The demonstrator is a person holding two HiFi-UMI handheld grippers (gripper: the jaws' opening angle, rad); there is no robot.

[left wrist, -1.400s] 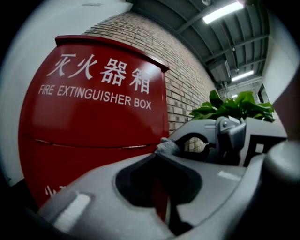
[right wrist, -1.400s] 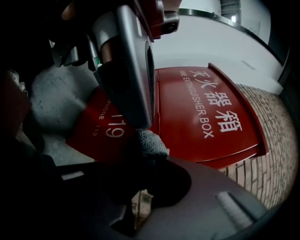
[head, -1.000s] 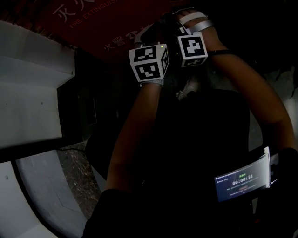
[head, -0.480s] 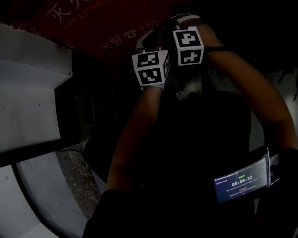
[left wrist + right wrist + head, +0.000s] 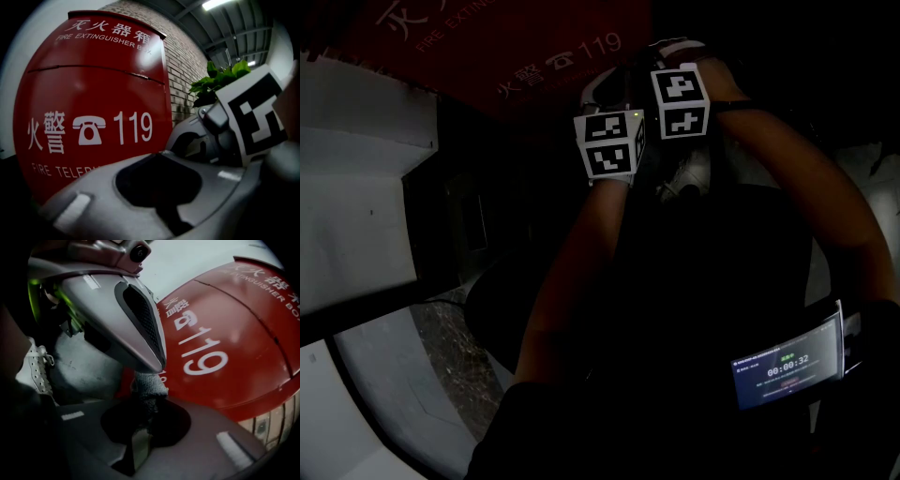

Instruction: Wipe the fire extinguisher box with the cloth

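Note:
The red fire extinguisher box point(image 5: 487, 47) with white "119" print fills the left gripper view point(image 5: 93, 93) and the right gripper view point(image 5: 234, 333). Both grippers are raised side by side in front of it. In the dark head view I mostly make out their marker cubes, left point(image 5: 609, 145) and right point(image 5: 680, 89). My right gripper point(image 5: 145, 401) is shut on a grey knit cloth point(image 5: 149, 386) that sticks out towards the box. My left gripper point(image 5: 161, 157) is shut and I see nothing in it. Its nose point(image 5: 140, 329) hangs just above the cloth.
A brick wall point(image 5: 185, 70) and a green plant point(image 5: 220, 79) stand to the right of the box. A white stepped ledge point(image 5: 356, 216) lies at the left, over speckled floor point(image 5: 450, 347). A lit timer screen point(image 5: 787, 361) sits at my waist. A white shoe point(image 5: 35, 366) is below.
The right gripper's cube has edged up and left, and the left one down and right. The "119" print has come into the head view.

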